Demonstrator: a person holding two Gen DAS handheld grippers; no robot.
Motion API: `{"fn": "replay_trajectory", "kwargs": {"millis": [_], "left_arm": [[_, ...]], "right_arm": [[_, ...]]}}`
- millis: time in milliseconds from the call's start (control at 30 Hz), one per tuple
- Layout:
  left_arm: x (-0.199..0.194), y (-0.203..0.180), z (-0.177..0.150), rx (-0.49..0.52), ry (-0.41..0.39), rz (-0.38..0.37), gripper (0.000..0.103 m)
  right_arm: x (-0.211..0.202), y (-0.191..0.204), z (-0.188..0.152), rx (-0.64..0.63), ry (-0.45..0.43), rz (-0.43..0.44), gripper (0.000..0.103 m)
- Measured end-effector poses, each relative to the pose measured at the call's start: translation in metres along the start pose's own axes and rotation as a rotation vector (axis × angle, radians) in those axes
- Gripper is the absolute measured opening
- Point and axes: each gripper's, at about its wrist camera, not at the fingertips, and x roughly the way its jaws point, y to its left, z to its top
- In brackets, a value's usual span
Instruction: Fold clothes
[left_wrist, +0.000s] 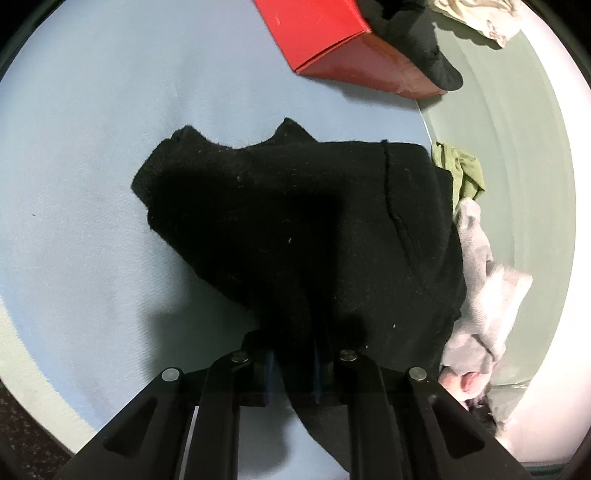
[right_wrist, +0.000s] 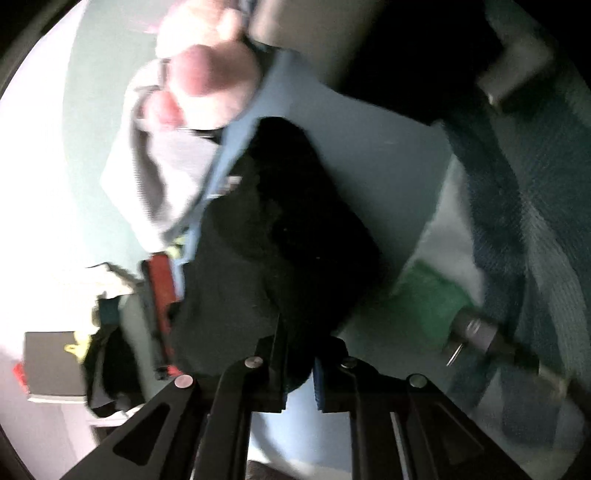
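Note:
A black knit garment (left_wrist: 295, 221) lies on a light blue sheet (left_wrist: 92, 147), with two peaks along its far edge. My left gripper (left_wrist: 295, 354) is shut on the garment's near edge, and a strip of the cloth hangs down between the fingers. The right wrist view is blurred. There the same black garment (right_wrist: 295, 229) stretches away from my right gripper (right_wrist: 299, 369), which is shut on its near end. The cloth hides the pads of both grippers.
A red box (left_wrist: 332, 44) with black cloth (left_wrist: 424, 48) draped on it sits at the far edge. Green cloth (left_wrist: 461, 170) and grey cloth (left_wrist: 484, 288) lie to the right of the garment. A person's hand (right_wrist: 207, 81) is by the grey cloth (right_wrist: 162, 173).

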Motion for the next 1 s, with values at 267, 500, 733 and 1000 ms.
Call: {"fn": "replay_trajectory", "kwargs": {"millis": [267, 500, 733, 1000], "left_arm": [[-0.034, 0.019, -0.006, 0.014, -0.039, -0.003, 0.014], [-0.050, 0.049, -0.029, 0.040, 0.005, 0.068, 0.014], [-0.066, 0.029, -0.046, 0.166, 0.009, 0.070, 0.074], [-0.089, -0.047, -0.095, 0.620, -0.103, 0.087, 0.077]], "right_arm": [[-0.024, 0.003, -0.045, 0.010, 0.104, 0.023, 0.010], [-0.028, -0.024, -0.087, -0.032, 0.205, -0.172, 0.013], [-0.006, -0.026, -0.091, -0.031, 0.227, -0.231, 0.055], [-0.010, -0.028, -0.089, -0.046, 0.209, -0.214, 0.062]]}}
